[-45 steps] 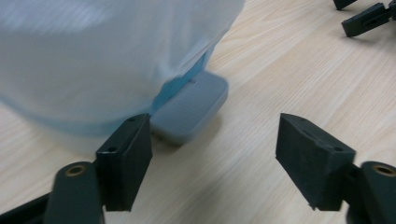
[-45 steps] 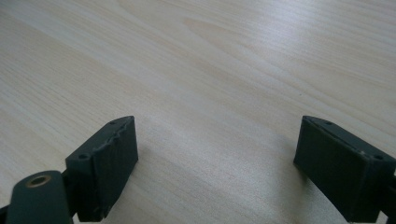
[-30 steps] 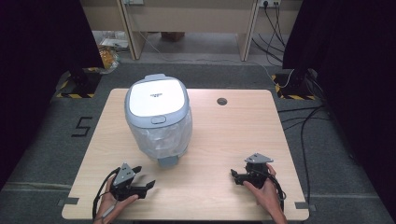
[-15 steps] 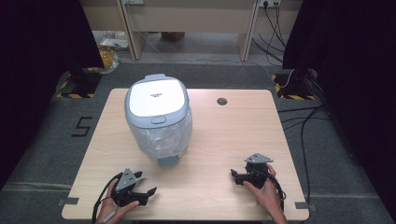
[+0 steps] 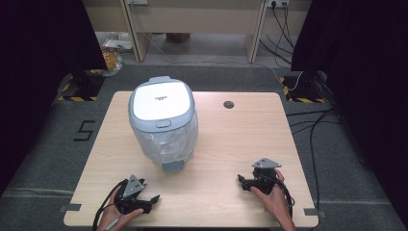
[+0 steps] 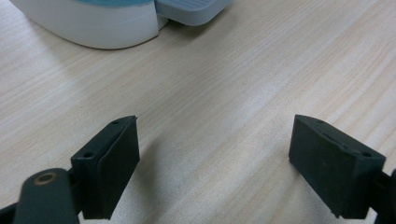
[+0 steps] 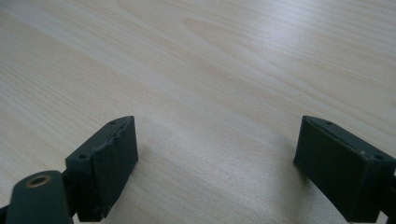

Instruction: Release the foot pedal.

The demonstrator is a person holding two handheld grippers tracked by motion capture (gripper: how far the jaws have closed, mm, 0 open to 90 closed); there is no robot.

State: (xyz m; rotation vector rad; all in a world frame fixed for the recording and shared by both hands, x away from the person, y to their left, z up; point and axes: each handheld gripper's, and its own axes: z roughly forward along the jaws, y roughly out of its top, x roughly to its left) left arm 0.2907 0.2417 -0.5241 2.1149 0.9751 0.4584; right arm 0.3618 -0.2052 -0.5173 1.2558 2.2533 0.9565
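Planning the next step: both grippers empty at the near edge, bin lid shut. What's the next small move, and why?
Probably bring the left gripper forward toward the pedal at the base of the trash bin. Its jaws have just been opening and stand wide with nothing between them, and the pedal lies just ahead in the left gripper view. The right gripper, also open, sits farther from the bin.

Table (image 5: 231,144): pale wood-grain laminate, smooth, soft sheen.
Bin (image 5: 163,122): grey-white plastic, smooth; lid (image 5: 161,98) satin white.
Liner (image 5: 168,142): thin clear plastic film, crinkled, glossy.
Pads (image 6: 114,165): black, matt, rubbery.
Floor (image 5: 62,139): grey carpet, rough.
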